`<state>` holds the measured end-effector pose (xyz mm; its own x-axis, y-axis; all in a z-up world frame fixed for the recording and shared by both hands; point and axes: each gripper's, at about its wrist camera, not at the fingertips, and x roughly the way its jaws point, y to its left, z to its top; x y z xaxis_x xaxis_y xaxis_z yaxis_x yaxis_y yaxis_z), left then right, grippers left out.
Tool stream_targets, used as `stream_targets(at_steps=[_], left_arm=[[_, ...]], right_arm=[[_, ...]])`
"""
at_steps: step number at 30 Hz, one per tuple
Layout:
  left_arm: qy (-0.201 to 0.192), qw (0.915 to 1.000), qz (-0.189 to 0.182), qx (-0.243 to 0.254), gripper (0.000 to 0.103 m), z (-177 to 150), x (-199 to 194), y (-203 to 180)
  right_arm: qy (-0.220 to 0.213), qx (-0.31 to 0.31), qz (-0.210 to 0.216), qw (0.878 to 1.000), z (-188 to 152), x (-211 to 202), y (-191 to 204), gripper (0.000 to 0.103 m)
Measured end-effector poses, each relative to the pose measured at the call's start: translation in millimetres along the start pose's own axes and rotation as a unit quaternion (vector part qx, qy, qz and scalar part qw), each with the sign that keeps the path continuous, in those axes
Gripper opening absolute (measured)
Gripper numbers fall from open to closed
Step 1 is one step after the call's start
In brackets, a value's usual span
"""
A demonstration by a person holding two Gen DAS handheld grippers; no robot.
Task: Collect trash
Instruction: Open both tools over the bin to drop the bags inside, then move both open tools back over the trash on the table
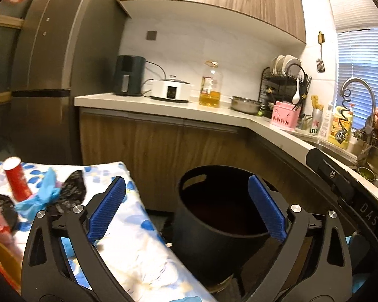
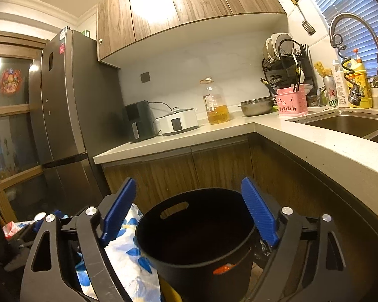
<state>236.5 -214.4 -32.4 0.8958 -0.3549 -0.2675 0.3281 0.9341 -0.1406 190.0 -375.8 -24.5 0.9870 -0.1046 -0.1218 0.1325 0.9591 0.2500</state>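
Our left gripper (image 1: 186,206) has its blue ribbed fingers (image 1: 107,207) spread wide, nothing between them; right gripper (image 2: 189,209) likewise gaping and empty. Ahead sits the round black plastic bin with handle slots (image 1: 214,246), its inside too dark to read. Left, on the blue-flowered cloth-covered bench (image 1: 128,246), a red paper cup (image 1: 16,180), crumpled blue glove (image 1: 44,193) and black wrapper (image 1: 71,191); nearer red scraps blur out.

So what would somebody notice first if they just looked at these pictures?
Probably the big black bin, sitting low in front of the wooden cupboards, framed by the blue pads of the open right gripper. Next, the flowery cloth beside it, with a red cup and crumpled blue and black trash. On the counter behind, a bottle of yellow oil glows.
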Motion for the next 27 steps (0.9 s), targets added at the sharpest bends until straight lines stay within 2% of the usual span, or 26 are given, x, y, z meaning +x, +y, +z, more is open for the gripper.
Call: stream_targets(at_steps=[9,14,21,27], left_arm=[[-0.003,0.9977,0.068,-0.007,0.097,-14,-56,34],[-0.005,0.9954,0.092,-0.025,0.097,-21,-88,61],[-0.009,0.9911,0.131,-0.023,0.097,-34,-135,92],[-0.015,0.9827,0.183,-0.027,0.097,-48,-172,126]], right_arm=[[0.003,-0.003,0.004,1.000,-10,-32,19,0.085],[0.006,-0.007,0.019,1.000,-17,-49,36,0.085],[0.016,-0.007,0.052,0.998,-30,-67,64,0.085],[0.049,-0.017,0.097,0.994,-51,-68,101,0.085]])
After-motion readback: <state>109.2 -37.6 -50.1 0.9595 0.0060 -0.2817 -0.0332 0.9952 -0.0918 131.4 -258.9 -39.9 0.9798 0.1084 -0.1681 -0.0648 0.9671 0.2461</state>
